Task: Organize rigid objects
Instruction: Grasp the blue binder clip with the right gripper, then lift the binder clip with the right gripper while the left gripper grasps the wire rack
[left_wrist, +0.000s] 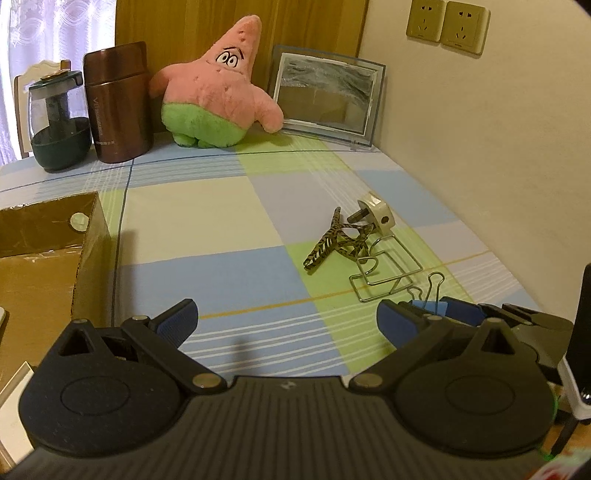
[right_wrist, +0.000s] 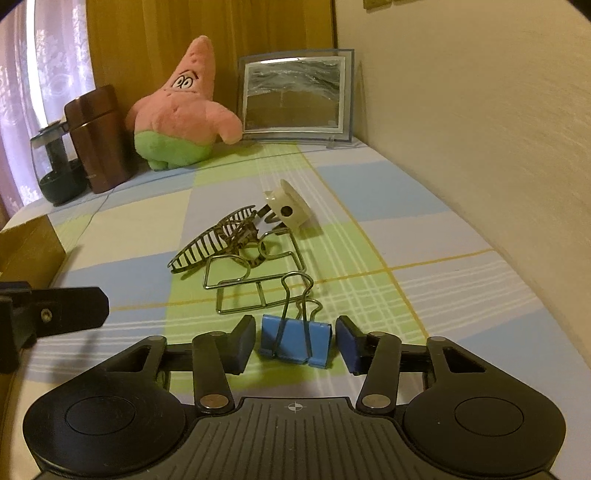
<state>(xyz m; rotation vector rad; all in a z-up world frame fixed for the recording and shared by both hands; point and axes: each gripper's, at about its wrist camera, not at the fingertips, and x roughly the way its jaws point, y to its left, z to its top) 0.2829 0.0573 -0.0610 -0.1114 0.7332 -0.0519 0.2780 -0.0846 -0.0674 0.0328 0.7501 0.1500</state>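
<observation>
Right tool (right_wrist: 295, 341) is bracketing blue clip (right_wrist: 294, 343), pads narrowly clear; clip risking squirting out if pinched off-centre.

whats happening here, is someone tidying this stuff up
A person is sorting small items on a checked tablecloth with two hand-held grippers. The right gripper sits around a blue binder clip, jaws to either side with slim gaps, so it is not gripped yet. The left gripper hangs open and empty. A hair claw, wire rack and white plug lie beyond; a cardboard box waits at left.
</observation>
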